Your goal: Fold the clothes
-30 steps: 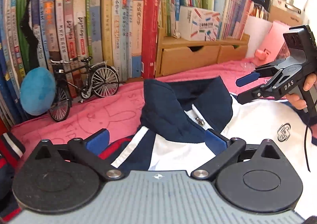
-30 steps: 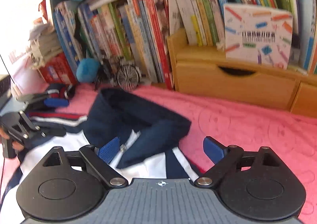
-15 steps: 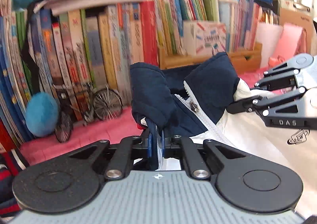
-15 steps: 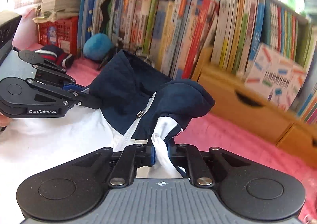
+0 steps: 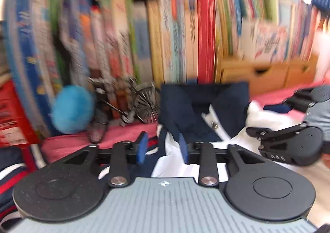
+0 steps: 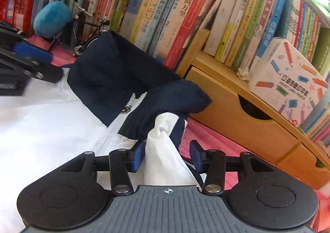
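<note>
The jacket, white with a navy collar and a zipper running down its front, lies on a pink cloth against a row of books. Its collar stands up near the book spines, with the zipper pull just below the fold.

The right gripper has its blue-padded fingers spread, and a bunched white fold of the jacket rises between them, touching the left pad and clear of the other one. The left gripper also has its fingers spread, with jacket fabric lying loose between them; this view is blurred.

A model bicycle and a blue plush ball stand beside the collar, in front of the books. A wooden drawer unit sits to the right, carrying a patterned box.
</note>
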`<state>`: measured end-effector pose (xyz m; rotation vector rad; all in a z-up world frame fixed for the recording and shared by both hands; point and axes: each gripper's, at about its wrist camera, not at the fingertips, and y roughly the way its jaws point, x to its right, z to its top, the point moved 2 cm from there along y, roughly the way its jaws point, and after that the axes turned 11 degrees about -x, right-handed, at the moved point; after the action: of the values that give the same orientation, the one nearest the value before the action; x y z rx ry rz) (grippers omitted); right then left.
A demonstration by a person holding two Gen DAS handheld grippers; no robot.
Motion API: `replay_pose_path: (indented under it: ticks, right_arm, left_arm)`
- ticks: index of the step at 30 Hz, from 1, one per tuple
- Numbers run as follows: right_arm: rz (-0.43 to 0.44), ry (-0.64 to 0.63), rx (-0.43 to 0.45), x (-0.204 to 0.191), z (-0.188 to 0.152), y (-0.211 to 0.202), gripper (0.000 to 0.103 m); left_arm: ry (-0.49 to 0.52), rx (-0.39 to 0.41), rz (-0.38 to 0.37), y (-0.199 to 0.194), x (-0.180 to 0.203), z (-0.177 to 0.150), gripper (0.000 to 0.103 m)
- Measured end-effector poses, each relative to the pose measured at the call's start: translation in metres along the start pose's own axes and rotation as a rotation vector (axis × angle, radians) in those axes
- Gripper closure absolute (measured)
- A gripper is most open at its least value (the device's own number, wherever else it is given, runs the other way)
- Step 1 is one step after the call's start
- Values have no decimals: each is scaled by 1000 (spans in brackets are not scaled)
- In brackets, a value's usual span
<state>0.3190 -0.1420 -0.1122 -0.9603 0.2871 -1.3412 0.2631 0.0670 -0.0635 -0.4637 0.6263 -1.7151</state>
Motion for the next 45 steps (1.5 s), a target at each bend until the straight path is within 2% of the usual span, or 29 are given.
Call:
replay_pose_path:
  ticks: [2, 3, 4, 6, 8, 11, 12, 13, 14, 15, 16, 17, 18, 21, 22, 28, 30, 31, 35, 38, 40, 41, 43, 44, 45]
  right_arm:
    - [-25, 23, 63, 7, -4, -27, 40]
    - [-38, 35, 105, 11, -6, -44, 33]
    - [-38, 43, 143, 13, -8, -61, 30]
    - [25, 42, 192, 8, -13, -91, 28]
    - [155, 27, 200, -8, -18, -110, 27]
    - [336, -1, 160, -46, -31, -117, 27]
    - [377, -9, 141, -59, -38, -118, 27]
    - [402, -18, 127, -70, -44, -119, 27]
    - [416, -29, 115, -82, -51, -119, 27]
    - [405, -39, 103, -93, -59, -120, 27]
    - [391, -42, 90, -99, -63, -118, 27]
    - [381, -39, 78, -103, -68, -115, 27]
    - [376, -32, 67, -105, -72, -114, 27]
    - [365, -2, 43, -100, -78, -111, 27]
    - [353, 5, 38, -96, -79, -110, 27]
    - [185, 23, 26, -57, -89, -104, 27]
    - [178, 69, 10, -40, -94, -100, 26]
    - [184, 92, 3, -32, -97, -98, 26]
    - [212, 162, -8, -24, -110, -89, 24]
    - [202, 172, 14, -26, -111, -85, 22]
    - [217, 195, 5, -23, -110, -81, 20]
    - [225, 206, 0, -21, -110, -79, 19]
    - [249, 244, -16, -15, -111, -74, 12]
    - [257, 258, -22, -13, -111, -73, 12]
    - [254, 260, -22, -13, -111, -73, 12]
  left_arm:
    - [-16, 108, 52, -43, -31, -12, 19]
    - [-9, 135, 111, -55, -47, -16, 19]
    - [2, 146, 178, -64, -61, -19, 18]
    - [20, 95, 320, -61, -91, -23, 17]
    - [35, 17, 441, -51, -120, -27, 17]
    - [35, -134, 535, -25, -153, -38, 14]
    - [18, -182, 553, -16, -162, -44, 15]
    - [0, -223, 560, -8, -169, -49, 22]
    - [-28, -258, 557, -1, -173, -53, 56]
    - [-79, -294, 552, 2, -177, -56, 84]
    - [-134, -278, 505, -6, -178, -55, 88]
    - [-187, -231, 434, -21, -177, -50, 95]
    - [-239, -185, 362, -37, -176, -45, 96]
    - [-391, -44, 146, -83, -174, -31, 97]
    - [-419, -8, 125, -96, -176, -28, 97]
    - [-507, 164, 182, -165, -197, -12, 97]
    - [-536, 222, 201, -189, -204, -6, 96]
    - [-549, 201, 224, -186, -209, -11, 96]
    - [-620, 6, 251, -133, -222, -48, 99]
    - [-640, -73, 155, -104, -202, -62, 103]
    - [-604, -76, 41, -97, -177, -58, 103]
    - [-565, -48, 40, -101, -163, -55, 102]
    - [-468, 34, 107, -117, -135, -48, 97]
    - [-426, 85, 192, -123, -128, -47, 89]
    - [-416, 98, 302, -123, -133, -48, 68]
